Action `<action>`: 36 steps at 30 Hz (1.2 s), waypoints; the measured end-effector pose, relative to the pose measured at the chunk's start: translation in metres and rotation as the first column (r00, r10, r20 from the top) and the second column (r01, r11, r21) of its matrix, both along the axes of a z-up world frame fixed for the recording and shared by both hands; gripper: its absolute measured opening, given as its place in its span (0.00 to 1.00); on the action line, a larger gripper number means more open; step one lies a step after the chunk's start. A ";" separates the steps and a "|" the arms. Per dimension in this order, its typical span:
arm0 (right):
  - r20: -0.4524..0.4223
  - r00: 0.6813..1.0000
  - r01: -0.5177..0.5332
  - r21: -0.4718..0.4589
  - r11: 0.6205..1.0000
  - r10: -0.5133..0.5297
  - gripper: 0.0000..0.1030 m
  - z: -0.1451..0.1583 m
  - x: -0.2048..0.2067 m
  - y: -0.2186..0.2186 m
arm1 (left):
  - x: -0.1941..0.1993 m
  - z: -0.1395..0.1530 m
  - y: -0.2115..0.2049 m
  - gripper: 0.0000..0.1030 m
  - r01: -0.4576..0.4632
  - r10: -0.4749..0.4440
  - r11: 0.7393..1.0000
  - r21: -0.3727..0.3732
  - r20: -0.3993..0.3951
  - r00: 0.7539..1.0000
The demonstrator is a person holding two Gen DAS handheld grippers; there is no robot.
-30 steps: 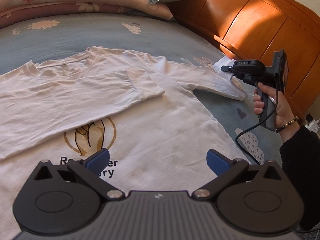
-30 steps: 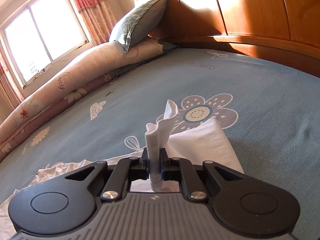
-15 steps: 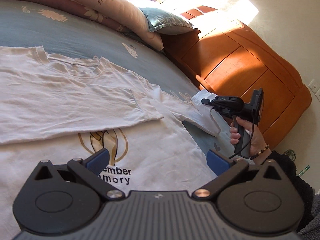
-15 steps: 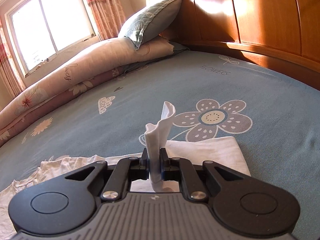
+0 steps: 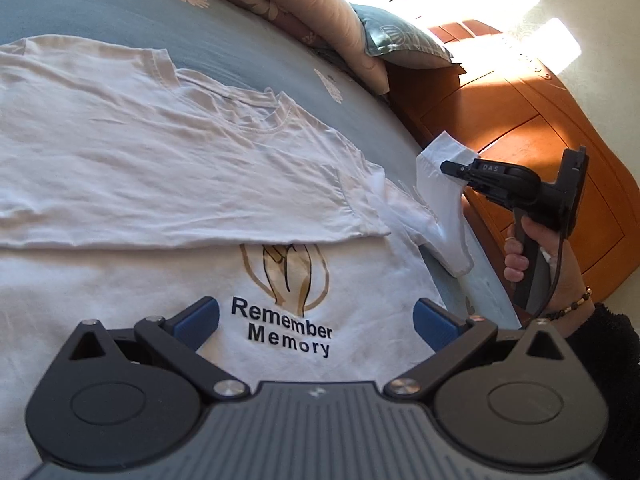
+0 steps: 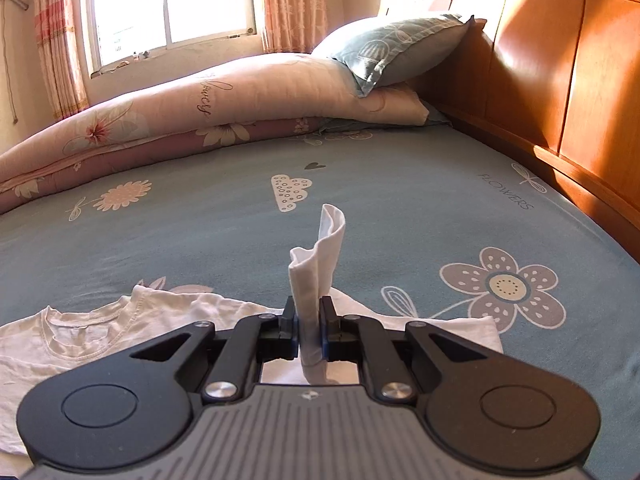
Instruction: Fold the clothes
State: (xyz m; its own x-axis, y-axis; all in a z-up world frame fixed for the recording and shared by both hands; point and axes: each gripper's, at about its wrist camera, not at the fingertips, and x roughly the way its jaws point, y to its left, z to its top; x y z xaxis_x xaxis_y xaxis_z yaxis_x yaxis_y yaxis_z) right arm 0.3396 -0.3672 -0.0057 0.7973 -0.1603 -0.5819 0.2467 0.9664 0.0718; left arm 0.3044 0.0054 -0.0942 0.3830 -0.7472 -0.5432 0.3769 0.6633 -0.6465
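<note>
A white T-shirt (image 5: 168, 168) printed "Remember Memory" lies flat on the blue bed sheet (image 5: 248, 52). One sleeve is folded across its chest. My left gripper (image 5: 316, 316) hovers open over the print with nothing between its blue pads. The other sleeve (image 5: 440, 200) is lifted off the bed at the right, pinched in my right gripper (image 5: 448, 168), which a hand (image 5: 536, 256) holds. In the right wrist view the right gripper (image 6: 308, 320) is shut on that sleeve cuff (image 6: 320, 264), which sticks up between the fingers; the shirt collar (image 6: 88, 320) lies lower left.
A rolled floral quilt (image 6: 180, 108) and a teal pillow (image 6: 392, 48) lie at the far side of the bed. The wooden headboard (image 6: 560, 80) runs along the right. A window with curtains (image 6: 168, 8) is behind. Bare blue sheet (image 6: 360, 184) stretches beyond the shirt.
The right gripper has raised the sleeve off the bed and swung it toward the shirt body. The left gripper has drawn closer over the print, still open.
</note>
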 end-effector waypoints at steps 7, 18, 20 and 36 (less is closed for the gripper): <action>0.002 0.998 -0.063 -0.098 0.993 0.063 0.11 -0.018 0.022 0.072 | 0.001 -0.001 0.005 0.99 -0.005 0.005 1.000 -0.004 -0.007 1.000; -0.020 0.983 -0.181 -0.208 0.961 0.181 0.12 -0.036 0.039 0.140 | 0.003 0.018 0.030 0.99 -0.076 0.078 0.996 -0.043 0.046 0.996; -0.025 0.979 -0.203 -0.218 0.955 0.202 0.12 -0.038 0.041 0.150 | 0.005 0.020 0.038 0.99 -0.105 0.108 0.993 -0.063 0.052 0.993; -0.041 0.905 -0.416 -0.291 0.862 0.423 0.12 -0.047 0.037 0.223 | 0.020 0.020 0.086 0.99 -0.286 0.292 0.948 -0.139 0.020 0.956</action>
State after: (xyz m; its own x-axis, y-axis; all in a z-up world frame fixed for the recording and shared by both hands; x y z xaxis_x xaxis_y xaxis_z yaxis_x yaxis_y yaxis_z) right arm 0.3770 -0.1445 -0.0529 0.8392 0.0357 -0.5427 -0.1847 0.9572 -0.2227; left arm 0.3248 0.0919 -0.0738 0.6129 -0.6655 -0.4259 0.2092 0.6565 -0.7247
